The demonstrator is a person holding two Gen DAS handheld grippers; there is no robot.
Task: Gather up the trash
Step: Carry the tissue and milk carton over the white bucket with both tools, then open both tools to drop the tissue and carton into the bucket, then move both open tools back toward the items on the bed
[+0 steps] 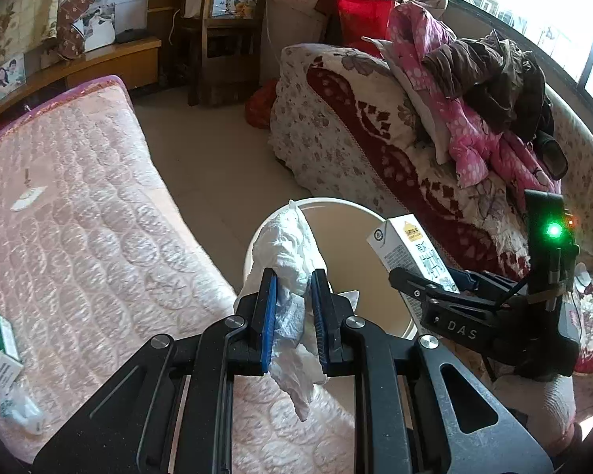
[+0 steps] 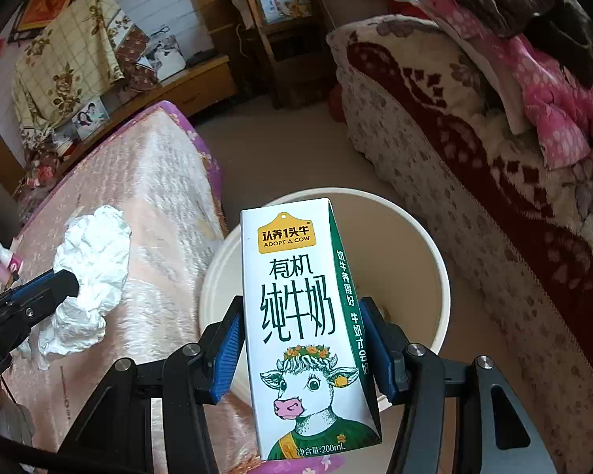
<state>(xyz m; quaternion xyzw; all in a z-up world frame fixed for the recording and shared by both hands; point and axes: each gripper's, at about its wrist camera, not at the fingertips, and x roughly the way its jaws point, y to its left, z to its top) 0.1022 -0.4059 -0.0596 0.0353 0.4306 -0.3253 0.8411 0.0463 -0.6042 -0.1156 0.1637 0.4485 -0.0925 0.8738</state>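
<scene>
Our left gripper is clamped on crumpled tissue, poised at the bin's nine o'clock rim. Our right gripper grips the milk carton above the bin, its jaws pressed on both sides.

Daylight came in through the window, which was blown out to white, and lit the room brightly. Both fisheye views bent straight lines and darkened to black at the corners. The milk carton print stayed sharp; a green indicator light flared.
</scene>
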